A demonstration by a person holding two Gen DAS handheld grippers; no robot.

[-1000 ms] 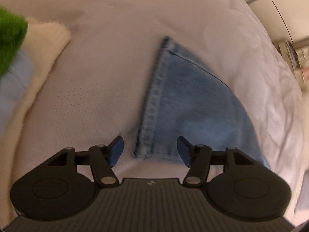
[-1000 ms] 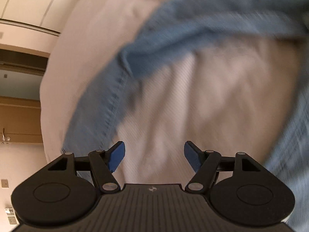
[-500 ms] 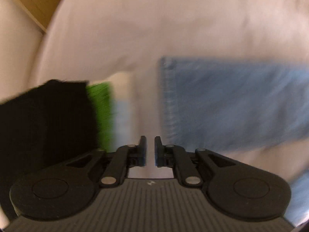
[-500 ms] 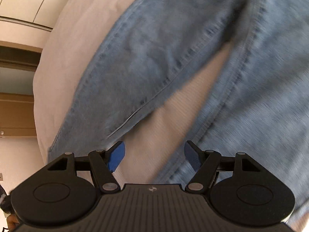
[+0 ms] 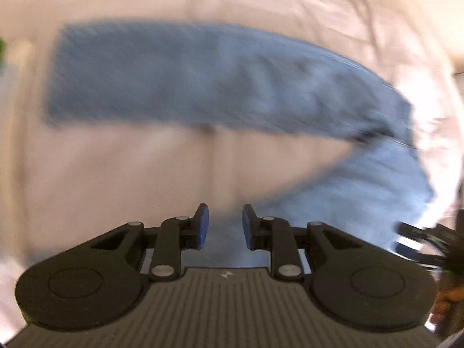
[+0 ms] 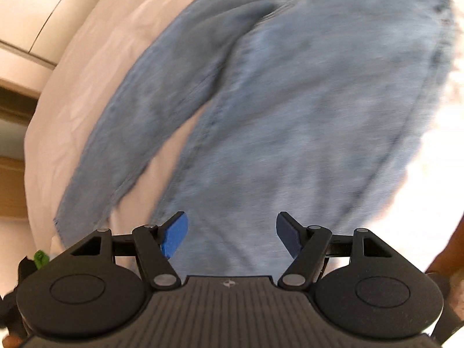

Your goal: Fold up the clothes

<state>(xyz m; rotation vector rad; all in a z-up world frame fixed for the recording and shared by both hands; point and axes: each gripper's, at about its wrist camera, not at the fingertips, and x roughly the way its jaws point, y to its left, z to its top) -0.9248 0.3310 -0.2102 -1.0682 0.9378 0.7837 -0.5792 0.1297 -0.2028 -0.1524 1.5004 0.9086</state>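
A pair of light blue jeans (image 5: 220, 84) lies spread on a white bed. In the left wrist view one leg runs across the middle and the other bends down toward the lower right; the picture is blurred. My left gripper (image 5: 222, 226) is partly open and empty, above the sheet near the lower leg's end. In the right wrist view the jeans (image 6: 304, 110) fill the frame, legs parted toward the lower left. My right gripper (image 6: 232, 236) is open wide and empty, above the nearer leg.
The white bed sheet (image 5: 145, 179) lies under everything. The other gripper and a hand (image 5: 435, 249) show at the right edge of the left wrist view. A green item (image 6: 40, 258) shows at the lower left of the right wrist view. Wall and wood furniture (image 6: 14, 116) are at left.
My left gripper swung from the clothes pile to the jeans, shut midway, and has now partly opened. My right gripper stayed open and moved over the jeans' nearer leg.
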